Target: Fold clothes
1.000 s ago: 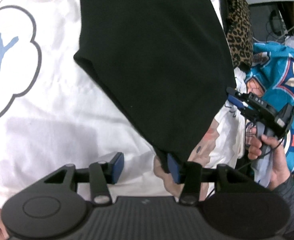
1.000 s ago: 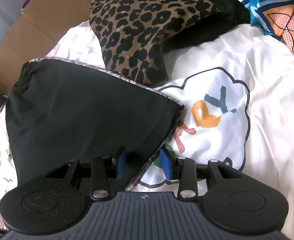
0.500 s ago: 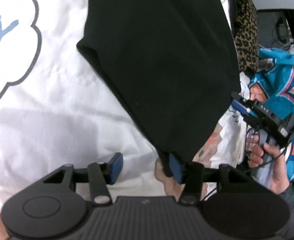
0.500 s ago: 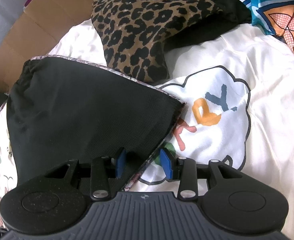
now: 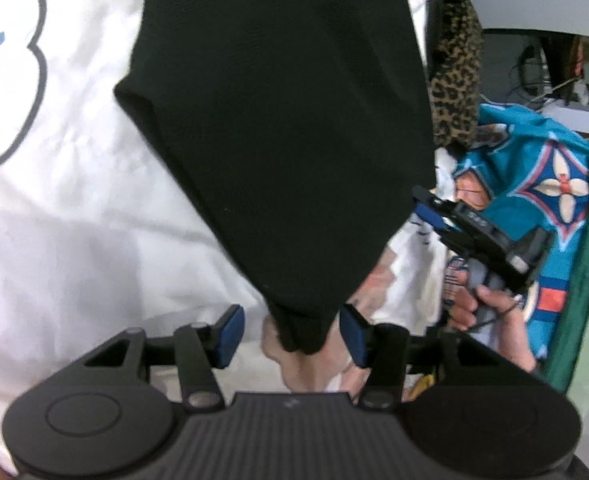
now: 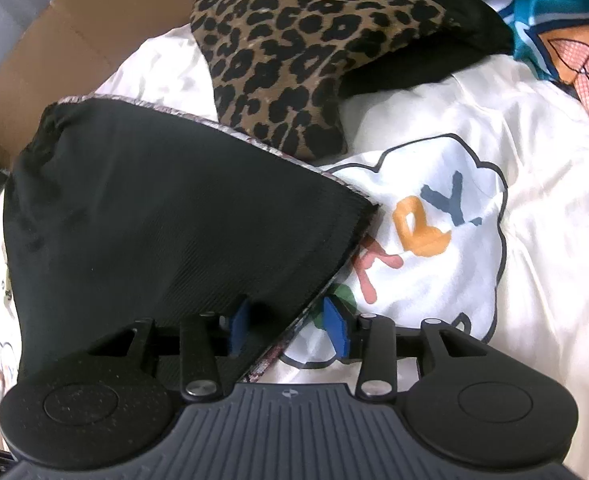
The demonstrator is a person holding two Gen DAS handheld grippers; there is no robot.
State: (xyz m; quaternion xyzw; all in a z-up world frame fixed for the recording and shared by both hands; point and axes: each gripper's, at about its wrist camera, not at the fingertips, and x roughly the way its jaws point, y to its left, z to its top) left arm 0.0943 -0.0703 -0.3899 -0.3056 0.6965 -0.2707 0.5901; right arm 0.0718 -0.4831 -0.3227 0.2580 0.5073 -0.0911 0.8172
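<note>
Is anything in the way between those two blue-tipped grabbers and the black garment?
Nothing visible. The black garment has its corner right between the left gripper pads, which stand apart from it. The right gripper straddles the garment's trimmed edge, its jaws opening. The leopard-print cloth lies beyond, clear of both.

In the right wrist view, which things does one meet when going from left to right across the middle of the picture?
Black garment → leopard-print cloth → white sheet with the cloud print and coloured letters → blue patterned fabric at the far right edge.
</note>
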